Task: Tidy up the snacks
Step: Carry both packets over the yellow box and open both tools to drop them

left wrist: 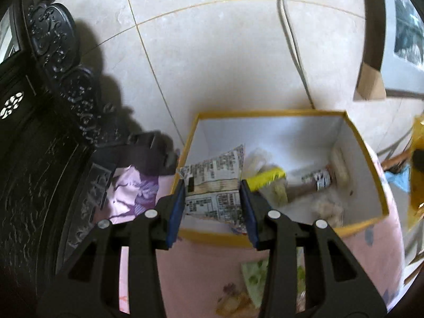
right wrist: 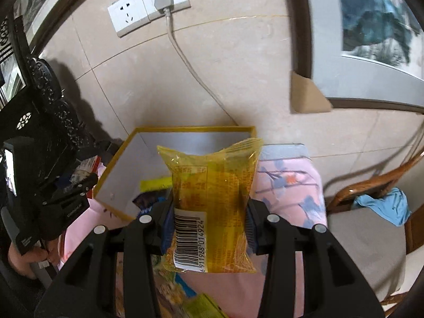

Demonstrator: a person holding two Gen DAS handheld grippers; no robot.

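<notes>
My left gripper (left wrist: 212,206) pinching a white printed snack packet (left wrist: 213,185) over the yellow-rimmed box's (left wrist: 371,159) near edge, open room inside at the back wall, my right gripper (right wrist: 209,222) clamped on a yellow snack bag (right wrist: 212,185) — just before the box's near corner, pink floral cloth (right wrist: 286,185) underneath, tiled wall (right wrist: 238,79) behind.

Both views are evenly and fairly brightly lit by soft, diffuse light. In the left wrist view a broad dark shadow is cast to the right of the carved black cabinet (left wrist: 53,84) onto the beige tiled wall (left wrist: 225,61), and the white inside of the yellow box (left wrist: 281,132) is washed pale. Strong fisheye bending is seen in the tile joints, and black vignetting fills the corners. Motion blur smears the box contents and the right edge. In the right wrist view the barcode on the yellow snack packet (right wrist: 212,198) is rendered sharply, while the framed painting (right wrist: 376,21) is softened.
</notes>
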